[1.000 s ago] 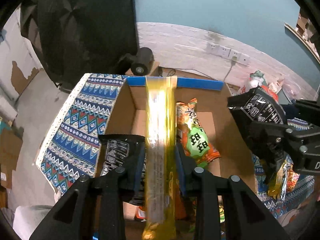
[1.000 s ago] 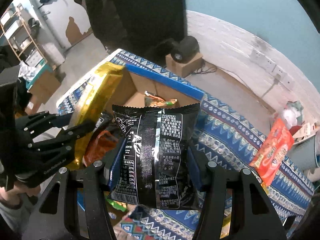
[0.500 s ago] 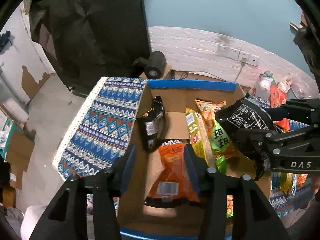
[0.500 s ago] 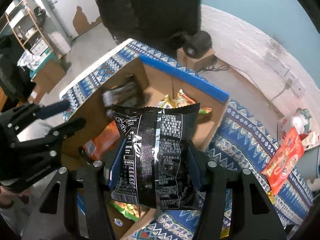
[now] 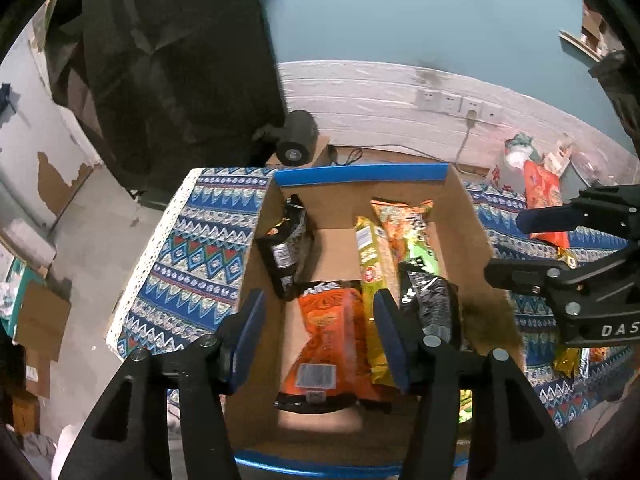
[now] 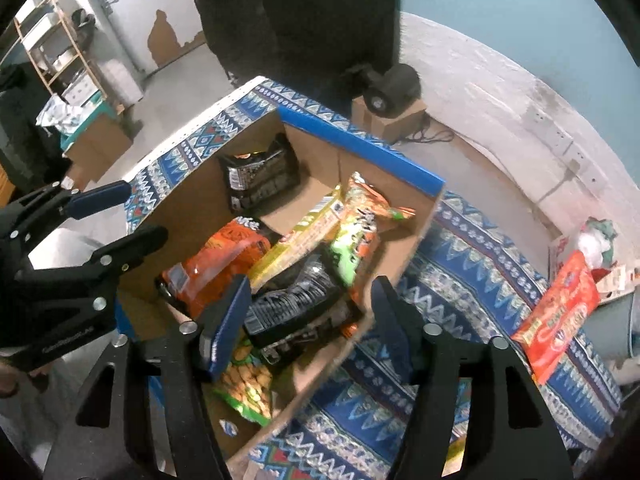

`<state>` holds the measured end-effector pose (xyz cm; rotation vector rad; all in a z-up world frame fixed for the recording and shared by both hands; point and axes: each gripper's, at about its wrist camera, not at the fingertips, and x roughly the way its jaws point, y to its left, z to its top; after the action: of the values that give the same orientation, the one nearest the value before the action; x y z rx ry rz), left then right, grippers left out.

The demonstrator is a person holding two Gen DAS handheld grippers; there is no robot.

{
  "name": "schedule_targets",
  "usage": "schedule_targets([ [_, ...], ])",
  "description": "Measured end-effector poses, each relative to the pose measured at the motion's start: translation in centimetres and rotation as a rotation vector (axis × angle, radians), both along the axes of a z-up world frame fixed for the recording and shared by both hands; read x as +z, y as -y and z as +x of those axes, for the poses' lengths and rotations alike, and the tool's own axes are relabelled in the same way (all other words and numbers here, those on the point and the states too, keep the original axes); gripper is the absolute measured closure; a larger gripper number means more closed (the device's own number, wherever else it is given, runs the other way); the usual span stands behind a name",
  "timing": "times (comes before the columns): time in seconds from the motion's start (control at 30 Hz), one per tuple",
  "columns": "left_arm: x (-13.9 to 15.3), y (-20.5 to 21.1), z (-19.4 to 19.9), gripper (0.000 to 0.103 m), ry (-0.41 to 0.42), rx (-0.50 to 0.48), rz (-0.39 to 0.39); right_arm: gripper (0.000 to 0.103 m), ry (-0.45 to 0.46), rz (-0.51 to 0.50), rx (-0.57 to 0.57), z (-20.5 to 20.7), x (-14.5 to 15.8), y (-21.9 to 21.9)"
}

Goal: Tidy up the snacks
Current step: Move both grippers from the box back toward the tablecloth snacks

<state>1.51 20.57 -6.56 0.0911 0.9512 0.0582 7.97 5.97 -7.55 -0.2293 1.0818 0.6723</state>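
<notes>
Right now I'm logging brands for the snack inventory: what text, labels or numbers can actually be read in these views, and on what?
"DAS": white letters on the black right gripper body, cut off at the picture's edge.
Orange snack bag in the brown cardboard box: white brand lettering and a barcode, blurred.
Yellow long snack packet, black crinkled bag, red packet on the patterned cloth: print unreadable.

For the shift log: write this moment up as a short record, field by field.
container: cardboard box on patterned cloth
in box: orange bag, yellow pack, two black bags, orange-green bag
outside box: red packet on the cloth
left gripper: jaws just opening, empty, above the box
right gripper: jaws just opening, one black bag dropped below them
</notes>
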Motion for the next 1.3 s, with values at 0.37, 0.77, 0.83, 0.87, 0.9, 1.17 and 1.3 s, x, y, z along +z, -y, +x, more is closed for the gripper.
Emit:
schedule_targets([
  [0.37, 0.1, 5.0, -0.5, 0.043, -0.025, -0.116, -0.025, 0.036, -0.005, -0.034, -0.077, -1.4, 0.3, 6.4],
  [0.77, 0.1, 12.9, -0.7, 0.042, -0.049, -0.285, -0.024, 0.033, -0.031, -0.043, -0.220, -2.9, -0.3, 15.5],
  [0.83, 0.0, 14.2, -0.8, 0.042, -0.053, -0.313, -0.012, 0.032, -0.038, -0.045, -0.244, -3.3, -0.6, 17.0],
  [0.87, 0.0, 14.8, -0.9, 0.042, -0.055, -0.324, -0.007, 0.032, -0.041, -0.046, -0.253, -3.4, -0.7, 17.6],
  [0.9, -0.1, 15.3, -0.9, 0.042, -0.056, -0.336, -0.004, 0.032, -0.047, -0.048, -0.267, -3.6, -0.9, 18.5],
  [1.17, -0.6, 19.3, -1.3, 0.041, -0.075, -0.418, 0.015, 0.031, -0.071, -0.057, -0.344, -5.3, -1.7, 23.4],
  [1.3, -1.3, 21.1, -1.4, 0.041, -0.088, -0.454, 0.027, 0.028, -0.094, -0.077, -0.389, -6.2, -2.5, 25.7],
])
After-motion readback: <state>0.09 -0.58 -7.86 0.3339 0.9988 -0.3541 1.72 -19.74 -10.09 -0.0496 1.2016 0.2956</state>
